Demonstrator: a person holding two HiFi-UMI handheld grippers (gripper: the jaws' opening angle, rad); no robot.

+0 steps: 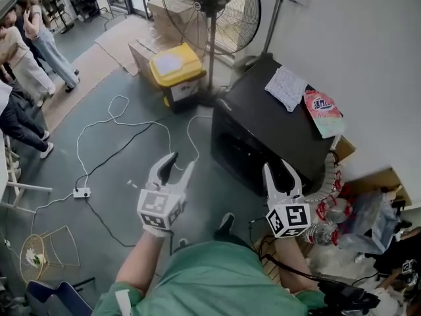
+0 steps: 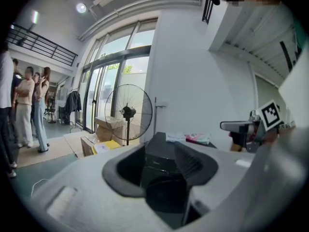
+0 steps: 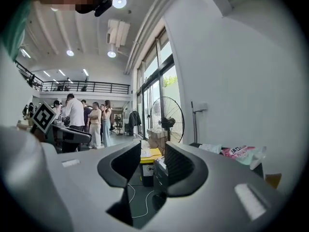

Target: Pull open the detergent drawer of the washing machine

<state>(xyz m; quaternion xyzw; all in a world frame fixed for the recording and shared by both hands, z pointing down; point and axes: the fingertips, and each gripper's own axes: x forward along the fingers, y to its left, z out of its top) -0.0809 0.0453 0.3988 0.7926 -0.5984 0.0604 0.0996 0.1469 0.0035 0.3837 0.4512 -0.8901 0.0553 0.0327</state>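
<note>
The black washing machine [image 1: 263, 133] stands against the white wall, its front facing the lower left of the head view. A white cloth [image 1: 287, 86] and a pink detergent bag [image 1: 322, 110] lie on its top. I cannot make out the detergent drawer on the dark front. My left gripper [image 1: 181, 163] hovers over the floor to the left of the machine, open and empty. My right gripper [image 1: 277, 168] is open and empty, just short of the machine's near corner. The machine [image 2: 161, 141] shows between the left gripper's [image 2: 159, 166] jaws, and the machine [image 3: 159, 175] shows between the right gripper's [image 3: 152, 166] jaws.
A standing fan [image 1: 210, 12] and a yellow-lidded bin [image 1: 176, 68] sit beyond the machine, with cardboard boxes behind. A white cable and power strip [image 1: 81, 192] trail across the grey floor. Water bottles and clutter [image 1: 335, 222] crowd the right. Several people [image 1: 26, 51] stand far left.
</note>
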